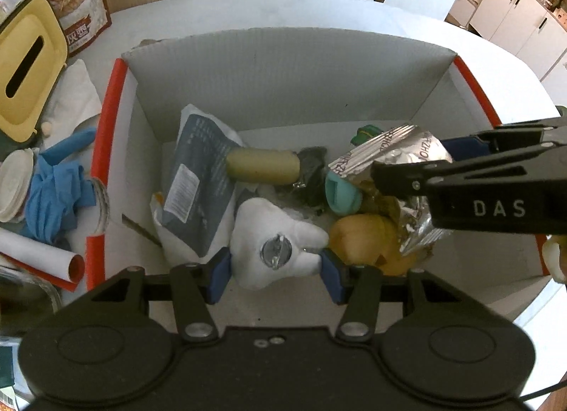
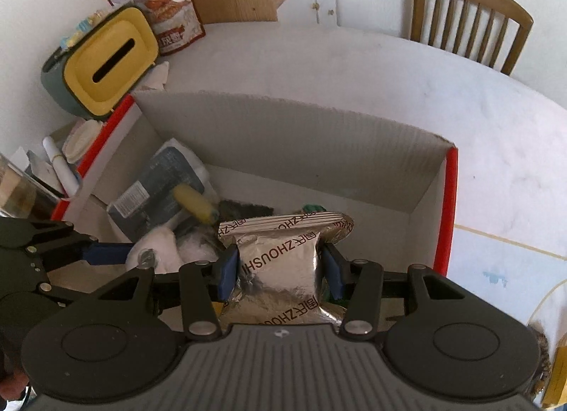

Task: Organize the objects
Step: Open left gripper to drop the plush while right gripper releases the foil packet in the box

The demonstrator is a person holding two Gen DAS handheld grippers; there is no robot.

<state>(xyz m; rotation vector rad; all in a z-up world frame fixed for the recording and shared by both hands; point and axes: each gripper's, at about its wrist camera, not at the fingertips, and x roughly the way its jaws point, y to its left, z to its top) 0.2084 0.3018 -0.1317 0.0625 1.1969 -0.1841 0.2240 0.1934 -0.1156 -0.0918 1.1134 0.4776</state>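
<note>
My left gripper [image 1: 275,269] pinches a soft white tooth-shaped plush toy [image 1: 276,244] by its sides, low over the white cardboard box with red edges [image 1: 106,127]. It squashes easily, so a mid-body hold suits it. My right gripper [image 2: 280,269] clamps a crinkly silver foil snack packet [image 2: 280,269] across its middle; light and slippery, probably crushable. Both hang above the box's jumble.

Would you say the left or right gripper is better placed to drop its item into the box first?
Left gripper: its white plush sits low among the box contents; the right's foil packet looks higher.
</note>
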